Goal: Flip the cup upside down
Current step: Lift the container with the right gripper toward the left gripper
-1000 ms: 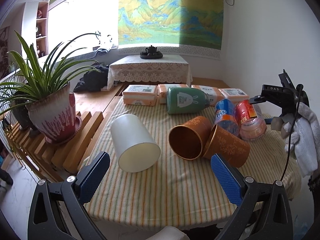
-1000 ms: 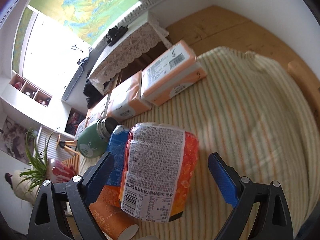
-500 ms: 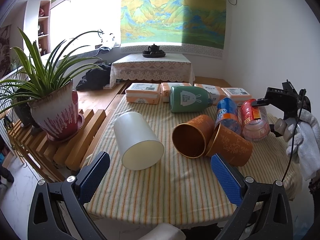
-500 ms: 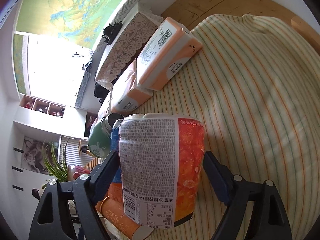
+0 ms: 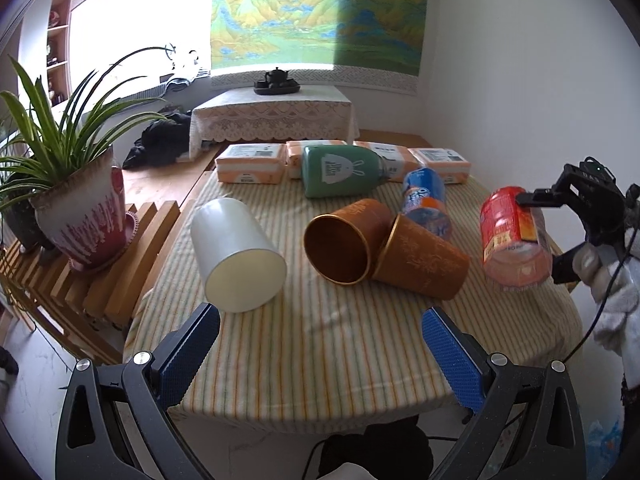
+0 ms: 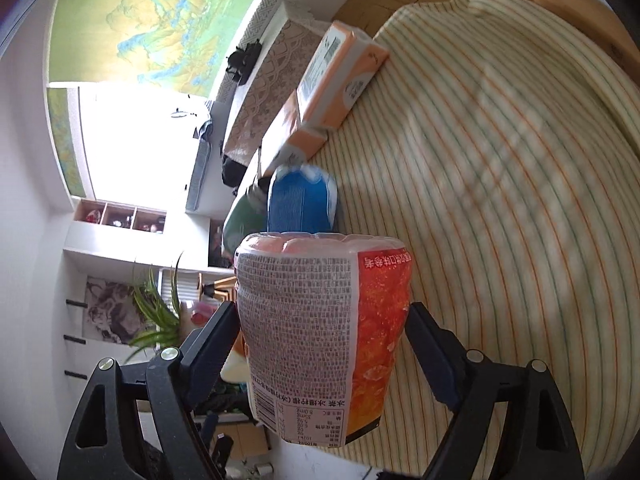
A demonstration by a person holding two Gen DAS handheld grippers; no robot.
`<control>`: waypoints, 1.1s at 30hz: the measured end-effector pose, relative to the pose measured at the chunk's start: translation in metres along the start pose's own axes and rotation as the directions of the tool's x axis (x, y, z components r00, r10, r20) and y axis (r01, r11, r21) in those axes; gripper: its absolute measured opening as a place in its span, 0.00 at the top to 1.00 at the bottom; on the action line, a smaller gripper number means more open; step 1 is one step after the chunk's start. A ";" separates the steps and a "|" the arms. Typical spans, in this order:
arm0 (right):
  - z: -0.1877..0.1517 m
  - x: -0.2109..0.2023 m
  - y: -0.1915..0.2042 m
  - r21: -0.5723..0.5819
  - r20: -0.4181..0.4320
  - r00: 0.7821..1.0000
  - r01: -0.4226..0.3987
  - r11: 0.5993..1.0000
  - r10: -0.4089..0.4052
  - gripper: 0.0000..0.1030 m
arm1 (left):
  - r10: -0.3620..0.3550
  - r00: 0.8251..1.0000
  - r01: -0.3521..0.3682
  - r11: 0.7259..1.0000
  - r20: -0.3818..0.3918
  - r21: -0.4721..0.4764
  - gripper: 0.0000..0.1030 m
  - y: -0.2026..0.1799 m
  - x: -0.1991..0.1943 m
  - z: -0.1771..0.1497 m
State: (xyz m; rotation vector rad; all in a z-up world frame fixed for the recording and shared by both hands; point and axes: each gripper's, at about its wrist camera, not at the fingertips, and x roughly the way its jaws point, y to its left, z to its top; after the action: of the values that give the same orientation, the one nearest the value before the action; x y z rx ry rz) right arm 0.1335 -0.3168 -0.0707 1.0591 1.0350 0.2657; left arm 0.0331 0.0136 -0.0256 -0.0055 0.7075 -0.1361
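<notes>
left wrist view, left to right. potted plant [image 5: 76, 196] with long green leaves on a slatted wooden bench [image 5: 132, 256], just beside the table's left edge. striped tablecloth [image 5: 320, 344] covers the table.

white cup [image 5: 236, 256] lies on its side near the left edge, mouth toward the camera. two brown cups at centre, also on their sides and touching: first brown cup [image 5: 344, 240] shows its open mouth, second brown cup [image 5: 420, 258] leans against its right side. behind them a green flask [image 5: 340, 170] lies flat in front of a row of orange-and-white packs [image 5: 248, 162] at the far edge. blue bottle [image 5: 426, 200] lies just right of the flask, touching the second brown cup's far side.

left gripper [image 5: 320, 356]: blue pads wide apart, low over the near table edge, nothing between them.

far right: red plastic cup [image 5: 514, 240], printed label, held off the cloth and tilted, paler end lower and toward the camera. right gripper [image 5: 536, 216] is clamped on it, one black finger visible across the upper side; gloved hand [image 5: 608, 280] behind.

right wrist view: the red plastic cup [image 6: 324, 332] fills the middle, both fingers pressed to its sides. label text reads upside down. which end is the mouth, cannot tell. beyond it the blue bottle [image 6: 302, 202], then packs [image 6: 340, 76], striped cloth to the right, blurred.
</notes>
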 end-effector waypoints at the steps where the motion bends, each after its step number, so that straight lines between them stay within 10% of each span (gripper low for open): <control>1: -0.007 0.000 -0.002 -0.003 -0.016 1.000 -0.001 1.000 0.001 0.21 | -0.008 1.000 0.008 1.000 -0.003 0.005 0.01 -0.002 -0.001 0.001; 20: -0.026 -0.009 -0.005 -0.142 -0.048 0.989 0.129 0.981 -0.137 0.17 | -0.153 0.968 0.174 0.981 -0.198 0.092 0.01 -0.073 0.035 0.053; 33: -0.073 -0.101 -0.016 -0.215 0.206 0.964 0.214 0.953 -0.170 0.17 | -0.246 0.903 0.302 0.946 -0.352 0.114 0.01 -0.161 0.076 0.079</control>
State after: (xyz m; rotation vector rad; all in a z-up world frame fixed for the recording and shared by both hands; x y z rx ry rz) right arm 0.0175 -0.3454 -0.0331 0.7470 0.9059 0.1236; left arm 0.1217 -0.1588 -0.0071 0.0793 1.0320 -0.4771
